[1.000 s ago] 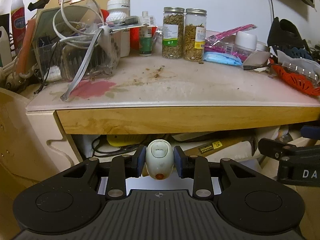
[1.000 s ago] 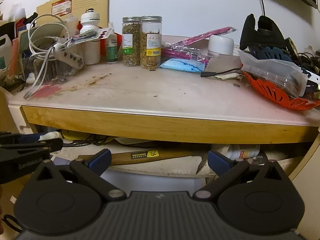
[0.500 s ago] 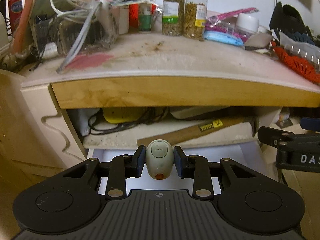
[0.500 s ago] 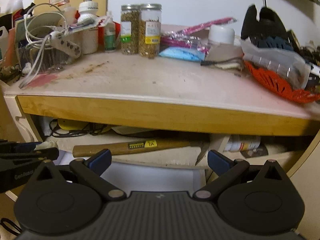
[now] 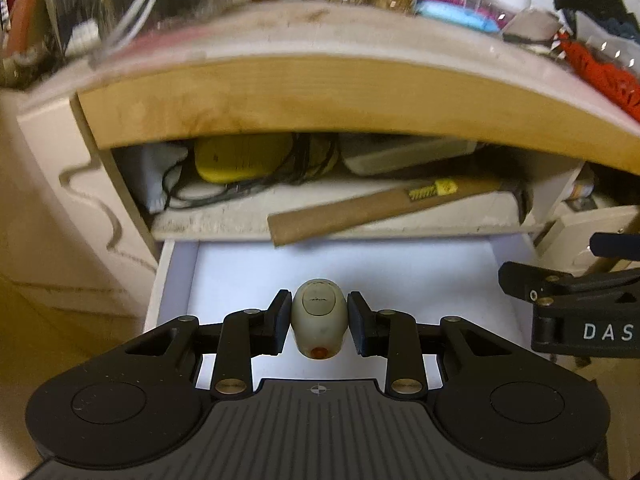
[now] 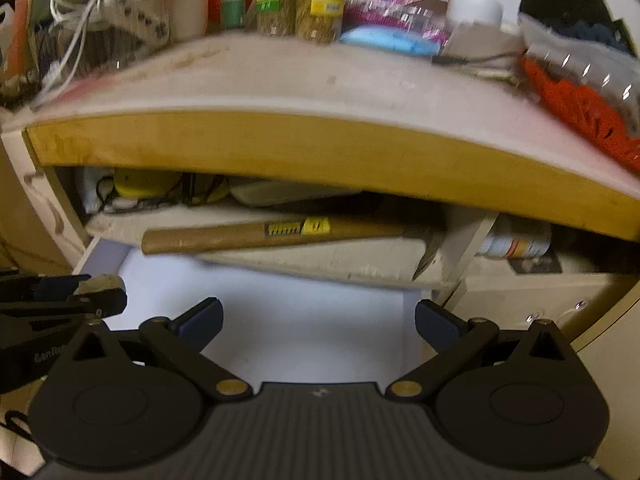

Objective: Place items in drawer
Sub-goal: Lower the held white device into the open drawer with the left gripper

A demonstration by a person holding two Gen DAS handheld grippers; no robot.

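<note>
My left gripper (image 5: 319, 322) is shut on a small cream egg-shaped device (image 5: 319, 316) with an orange button at its near end. It holds the device above the open white drawer (image 5: 400, 272), which is pulled out under the desk. My right gripper (image 6: 318, 320) is open and empty above the same drawer (image 6: 304, 320). The left gripper with the device also shows at the left edge of the right wrist view (image 6: 96, 286). The right gripper shows at the right edge of the left wrist view (image 5: 568, 300).
A wooden-handled hammer (image 5: 380, 208) lies on the shelf just above the drawer, its handle end jutting over the drawer's back. A yellow device (image 5: 240, 158) and cables sit behind it. The desk top (image 6: 280, 76) carries jars, cables and bags.
Both grippers have dropped from desk-top height to below the desk edge and tilted down. The open white drawer has come into view beneath them. The left gripper still holds the device.
</note>
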